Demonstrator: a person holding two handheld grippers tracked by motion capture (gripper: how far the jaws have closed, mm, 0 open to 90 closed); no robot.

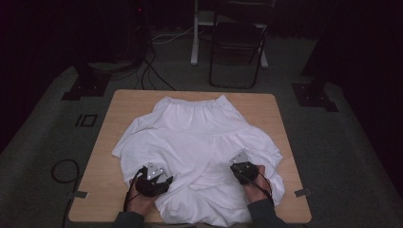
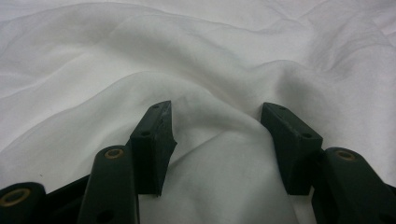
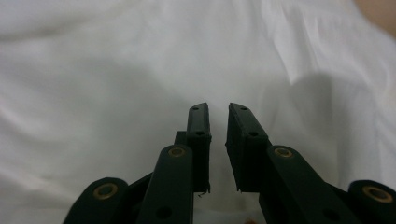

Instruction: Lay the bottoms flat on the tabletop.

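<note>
A white garment (image 1: pixel 195 137) with a gathered waistband at its far edge lies spread and rumpled over the wooden table (image 1: pixel 123 104). My left gripper (image 1: pixel 164 182) rests on its near left part. In the left gripper view this gripper (image 2: pixel 215 106) is open wide, with a soft ridge of the cloth (image 2: pixel 219 154) rising between the jaws. My right gripper (image 1: pixel 240 167) sits on the near right part of the garment. Its jaws (image 3: pixel 218 107) stand close together with a narrow gap, and I see white cloth (image 3: pixel 116 84) beyond them and nothing pinched.
A dark folding chair (image 1: pixel 237 42) stands on the floor beyond the table. Black stand bases (image 1: pixel 88 85) (image 1: pixel 313 95) flank the far corners. A cable loop (image 1: pixel 64 171) lies on the floor at the left. Bare wood (image 3: pixel 378 11) shows past the cloth's edge.
</note>
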